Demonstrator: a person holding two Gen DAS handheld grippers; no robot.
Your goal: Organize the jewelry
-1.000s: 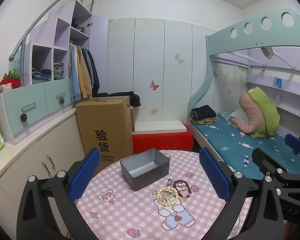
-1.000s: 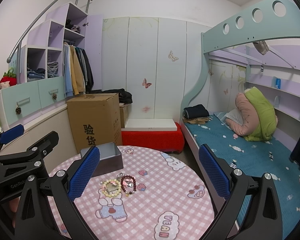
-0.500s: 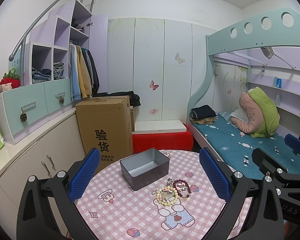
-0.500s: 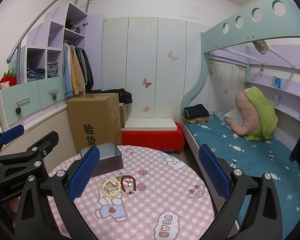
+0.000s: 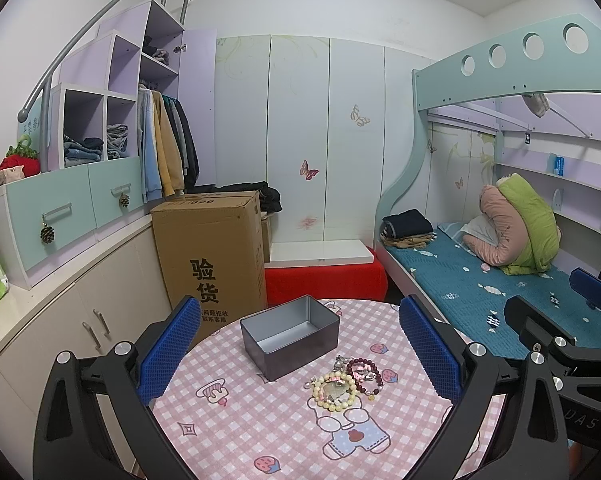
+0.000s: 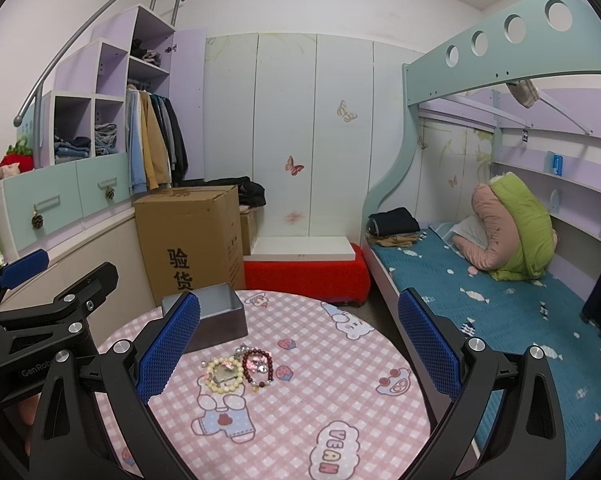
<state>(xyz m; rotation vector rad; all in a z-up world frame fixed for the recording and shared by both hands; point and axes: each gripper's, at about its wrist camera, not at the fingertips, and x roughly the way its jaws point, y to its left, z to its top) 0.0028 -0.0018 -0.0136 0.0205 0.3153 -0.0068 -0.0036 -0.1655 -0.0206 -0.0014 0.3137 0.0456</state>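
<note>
Tin (image 5: 290, 336) on table (image 5: 260, 432); bracelets (image 5: 346, 380) just right-front of tin.

I see a matt grey metal tin (image 5: 290, 338) on the table's (image 5: 260, 432) smooth pink checked cloth. Beside the tin lie glossy beaded bracelets (image 5: 346, 380), cream and dark red. My gripper pads (image 5: 168, 350) are blue, dimpled rubber on matt black plastic.

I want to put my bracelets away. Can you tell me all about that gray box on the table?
The gray box is a small rectangular tin that looks like metal, with dark outer walls and a paler, shiny inside. It has no lid on and looks empty. It stands upright on the pink checked tablecloth, turned at an angle, just behind the bracelets, not touching them.
</note>
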